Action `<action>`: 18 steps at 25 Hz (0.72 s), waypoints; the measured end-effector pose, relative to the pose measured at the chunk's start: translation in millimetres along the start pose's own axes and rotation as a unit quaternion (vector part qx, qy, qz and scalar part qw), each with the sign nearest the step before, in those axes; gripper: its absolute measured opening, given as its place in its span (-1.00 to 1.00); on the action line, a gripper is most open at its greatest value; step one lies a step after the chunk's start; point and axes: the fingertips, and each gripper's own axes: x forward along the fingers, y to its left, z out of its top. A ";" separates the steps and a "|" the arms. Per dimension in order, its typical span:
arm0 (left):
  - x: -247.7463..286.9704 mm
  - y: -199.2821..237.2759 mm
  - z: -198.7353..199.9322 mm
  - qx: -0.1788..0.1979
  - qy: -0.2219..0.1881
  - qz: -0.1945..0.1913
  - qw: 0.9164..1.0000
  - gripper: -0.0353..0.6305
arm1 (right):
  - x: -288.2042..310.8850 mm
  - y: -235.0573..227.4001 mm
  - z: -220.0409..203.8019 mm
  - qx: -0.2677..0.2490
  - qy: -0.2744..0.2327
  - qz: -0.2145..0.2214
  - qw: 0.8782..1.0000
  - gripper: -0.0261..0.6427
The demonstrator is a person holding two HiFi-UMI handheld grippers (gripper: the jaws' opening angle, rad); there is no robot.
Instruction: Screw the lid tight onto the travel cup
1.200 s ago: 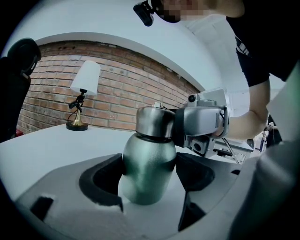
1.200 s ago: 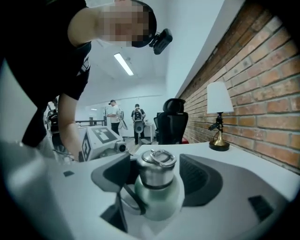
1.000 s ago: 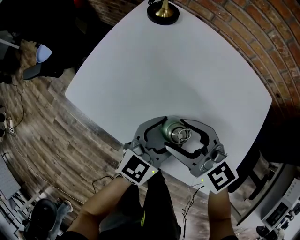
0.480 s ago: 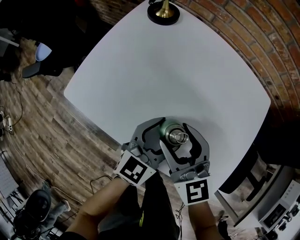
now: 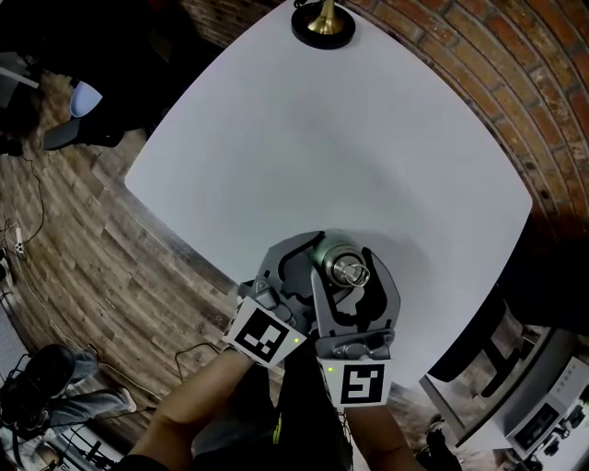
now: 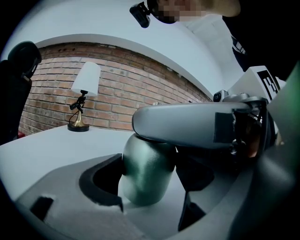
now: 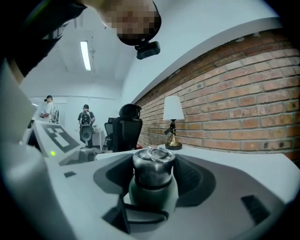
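The green travel cup (image 6: 145,171) stands near the front edge of the white table (image 5: 368,138), and its metal lid (image 5: 348,269) with a ring handle sits on top. My left gripper (image 5: 327,259) comes in from the lower left and is shut on the cup's body. My right gripper (image 5: 352,272) reaches in from below at lid height. The lid (image 7: 152,168) sits between its dark pads; the jaws have just been closing and now press on it. In the left gripper view, one grey right finger (image 6: 187,124) lies across the top of the cup and hides the lid.
A small lamp (image 5: 322,20) with a gold base stands at the table's far corner. A brick wall (image 5: 515,83) runs along the right. The table's front edge (image 5: 230,276) lies right under my hands. A black office chair (image 7: 124,131) and two people stand far behind.
My right gripper has swung round the lid from the right to straight below it, its marker cube moving left and down. The left gripper and the cup stayed put.
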 end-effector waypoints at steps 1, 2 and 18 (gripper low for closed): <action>0.0 -0.4 0.2 0.001 0.000 0.000 1.000 0.15 | -0.4 0.2 0.4 -0.001 -0.001 0.002 1.000 -0.11; -0.1 -1.0 0.5 0.002 -0.001 0.001 1.000 0.15 | -1.1 0.3 0.8 -0.002 -0.002 0.004 1.000 -0.11; 0.0 -0.8 -0.8 -0.004 0.002 0.000 1.000 0.15 | -22.2 11.9 -20.0 -0.056 0.084 0.249 0.963 -0.06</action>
